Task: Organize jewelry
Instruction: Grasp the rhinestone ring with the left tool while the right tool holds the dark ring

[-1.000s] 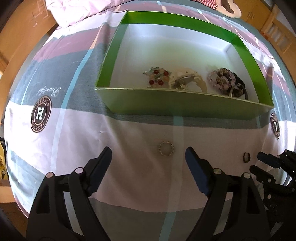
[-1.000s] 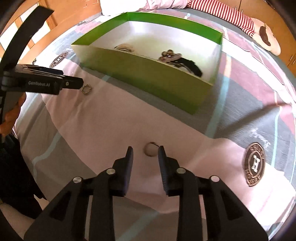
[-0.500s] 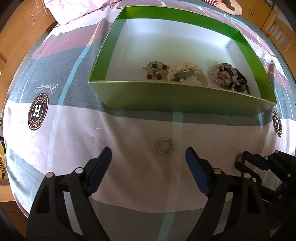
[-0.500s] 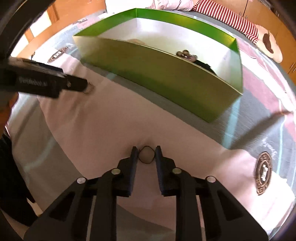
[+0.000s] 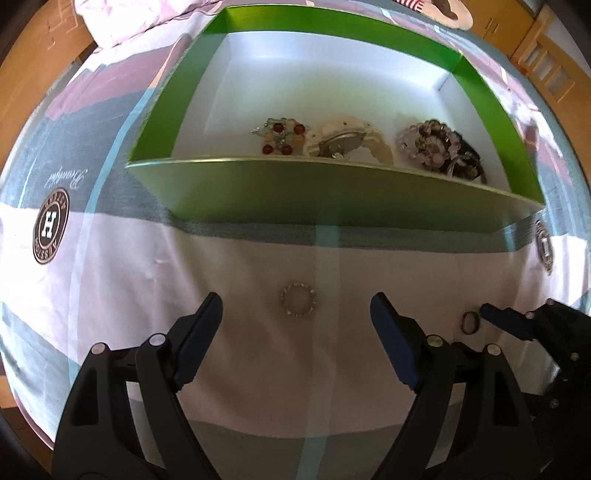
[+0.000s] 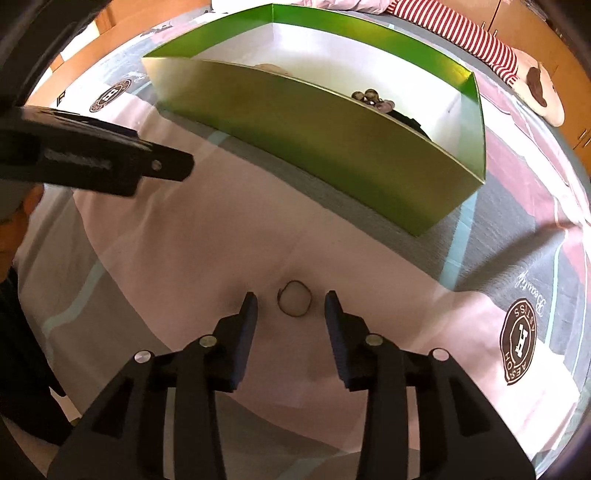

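A small sparkly beaded ring (image 5: 298, 303) lies on the pale bedsheet, midway between the fingers of my left gripper (image 5: 296, 301). Those jaws stand wide and are closing slightly, with both pads well clear of the ring. A thin dark ring (image 6: 294, 298) lies flat on the sheet between the fingers of my right gripper (image 6: 290, 295). Its jaws are opening and touch nothing. The left wrist view shows the dark ring (image 5: 471, 322) beside a right fingertip (image 5: 495, 317). Just beyond both stands the green box (image 5: 332, 192), holding several pieces of jewelry (image 5: 343, 142).
The left gripper's finger (image 6: 162, 166) reaches in from the left edge of the right wrist view. The box (image 6: 314, 122) has tall walls and a white inside. A striped garment (image 6: 465, 33) and pillow lie behind it, with wooden furniture (image 5: 546, 66) around the bed.
The right jaws narrowed around the dark ring, then spread apart again; the ring stays on the sheet. Both grippers have sunk a little toward the bed.
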`<action>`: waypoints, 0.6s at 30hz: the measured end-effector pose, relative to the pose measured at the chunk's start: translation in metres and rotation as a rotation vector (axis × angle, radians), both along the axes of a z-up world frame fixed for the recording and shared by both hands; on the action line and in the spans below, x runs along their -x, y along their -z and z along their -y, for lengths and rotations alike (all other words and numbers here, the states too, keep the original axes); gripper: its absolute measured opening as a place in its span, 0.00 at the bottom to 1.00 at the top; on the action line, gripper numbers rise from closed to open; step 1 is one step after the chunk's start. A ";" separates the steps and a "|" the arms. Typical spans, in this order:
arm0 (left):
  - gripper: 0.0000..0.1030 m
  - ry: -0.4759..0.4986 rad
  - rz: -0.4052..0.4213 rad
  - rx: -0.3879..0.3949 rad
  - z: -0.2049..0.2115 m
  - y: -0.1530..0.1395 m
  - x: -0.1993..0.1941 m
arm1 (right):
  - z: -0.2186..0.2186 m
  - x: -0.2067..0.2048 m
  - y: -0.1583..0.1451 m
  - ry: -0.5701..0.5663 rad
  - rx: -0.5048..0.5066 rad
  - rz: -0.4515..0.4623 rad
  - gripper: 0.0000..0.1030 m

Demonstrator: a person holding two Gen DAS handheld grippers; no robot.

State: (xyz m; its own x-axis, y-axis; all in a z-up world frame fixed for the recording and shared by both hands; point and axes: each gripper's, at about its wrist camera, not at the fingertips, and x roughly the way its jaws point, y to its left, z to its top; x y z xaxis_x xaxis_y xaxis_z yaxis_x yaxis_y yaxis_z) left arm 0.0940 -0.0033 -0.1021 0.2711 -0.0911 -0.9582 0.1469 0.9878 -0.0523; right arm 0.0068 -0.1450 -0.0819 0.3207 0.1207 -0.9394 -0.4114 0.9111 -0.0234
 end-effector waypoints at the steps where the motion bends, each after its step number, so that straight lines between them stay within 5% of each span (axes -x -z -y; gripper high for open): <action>1: 0.71 0.001 -0.003 -0.019 0.002 0.003 -0.001 | -0.001 0.000 0.000 -0.006 0.006 0.005 0.38; 2: 0.57 -0.001 -0.016 -0.028 0.006 0.008 -0.003 | 0.000 0.002 0.000 -0.011 0.012 0.010 0.38; 7: 0.50 0.006 0.009 -0.050 0.012 0.010 -0.005 | -0.003 0.006 0.001 -0.028 0.036 0.031 0.38; 10: 0.21 0.004 0.014 -0.050 0.015 0.008 -0.005 | -0.005 0.005 0.001 -0.026 0.039 0.043 0.37; 15: 0.20 0.013 0.020 -0.056 0.020 0.006 0.001 | -0.011 0.004 0.002 -0.044 0.007 0.034 0.20; 18: 0.20 0.029 0.023 -0.060 0.026 0.003 0.008 | -0.013 0.003 0.001 -0.039 0.008 0.045 0.19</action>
State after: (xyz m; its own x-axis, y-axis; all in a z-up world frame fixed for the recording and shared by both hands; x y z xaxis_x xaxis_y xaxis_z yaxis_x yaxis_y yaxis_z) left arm 0.0857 -0.0297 -0.1049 0.2911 -0.0413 -0.9558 0.1758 0.9844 0.0110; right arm 0.0034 -0.1324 -0.0831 0.3578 0.1264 -0.9252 -0.4451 0.8941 -0.0500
